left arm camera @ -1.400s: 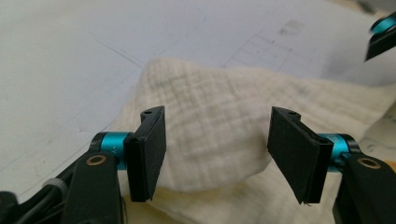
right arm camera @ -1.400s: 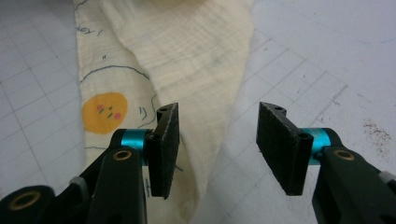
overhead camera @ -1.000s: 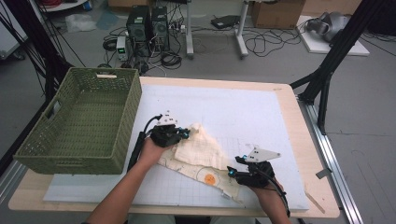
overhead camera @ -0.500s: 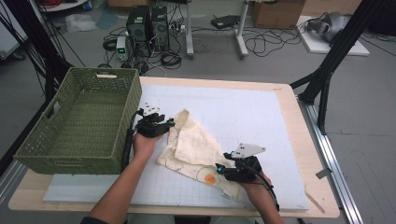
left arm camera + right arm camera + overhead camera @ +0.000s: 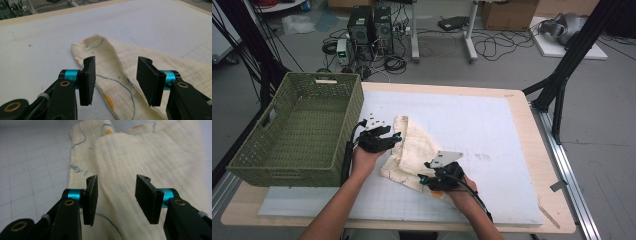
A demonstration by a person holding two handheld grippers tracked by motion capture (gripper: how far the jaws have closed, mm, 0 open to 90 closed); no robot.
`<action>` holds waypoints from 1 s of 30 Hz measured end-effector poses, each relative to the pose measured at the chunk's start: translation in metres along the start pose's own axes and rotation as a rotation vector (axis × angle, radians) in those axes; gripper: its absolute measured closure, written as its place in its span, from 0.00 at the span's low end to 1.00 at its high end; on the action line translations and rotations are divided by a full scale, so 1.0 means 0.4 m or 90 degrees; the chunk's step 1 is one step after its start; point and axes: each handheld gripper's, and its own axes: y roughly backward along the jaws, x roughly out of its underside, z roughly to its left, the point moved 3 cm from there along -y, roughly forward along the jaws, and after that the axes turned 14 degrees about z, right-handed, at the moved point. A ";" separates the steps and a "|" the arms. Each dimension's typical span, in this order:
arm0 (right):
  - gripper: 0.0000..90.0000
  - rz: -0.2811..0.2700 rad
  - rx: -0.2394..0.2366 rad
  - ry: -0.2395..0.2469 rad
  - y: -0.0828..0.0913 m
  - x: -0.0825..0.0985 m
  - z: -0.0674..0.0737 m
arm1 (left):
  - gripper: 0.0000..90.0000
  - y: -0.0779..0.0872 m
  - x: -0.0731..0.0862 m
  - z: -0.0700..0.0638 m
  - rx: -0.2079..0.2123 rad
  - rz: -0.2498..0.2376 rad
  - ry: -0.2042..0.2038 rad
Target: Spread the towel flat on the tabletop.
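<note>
While the cream muslin cloth (image 5: 412, 150) lies folded on the white mat (image 5: 492, 125) covering the surface, just right of the green woven basket (image 5: 297, 130), the left tool (image 5: 394, 137) hovers at its left edge with jaws apart, nothing pressed between them; they have just been opening. The right tool (image 5: 423, 180) sits low over the cloth's near edge, its jaws also apart and gripping nothing, though they have just been closing, with cloth below them.
</note>
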 end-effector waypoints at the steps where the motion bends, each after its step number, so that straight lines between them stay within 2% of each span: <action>1: 0.61 0.008 -0.002 0.012 -0.014 -0.008 0.003 | 0.55 0.000 0.002 0.002 0.000 0.000 0.002; 5: 0.67 0.036 -0.014 0.033 -0.058 -0.025 0.010 | 0.55 0.001 0.011 0.007 0.003 0.002 0.009; 11: 0.92 0.029 -0.042 0.002 -0.059 -0.028 -0.006 | 0.55 0.002 0.024 0.009 0.012 0.005 0.012; 18: 0.93 -0.014 -0.048 -0.021 -0.014 -0.028 -0.025 | 0.54 0.006 0.029 0.023 0.010 0.004 0.027; 20: 0.95 -0.019 -0.038 -0.030 0.002 -0.024 -0.038 | 0.54 0.006 0.032 0.023 0.011 0.005 0.026; 23: 0.95 -0.026 -0.003 -0.049 0.028 -0.016 -0.070 | 0.54 0.006 0.037 0.025 0.014 0.009 0.027; 30: 0.96 -0.027 0.077 -0.139 0.073 0.008 -0.194 | 0.53 0.000 0.049 0.020 0.022 0.024 0.023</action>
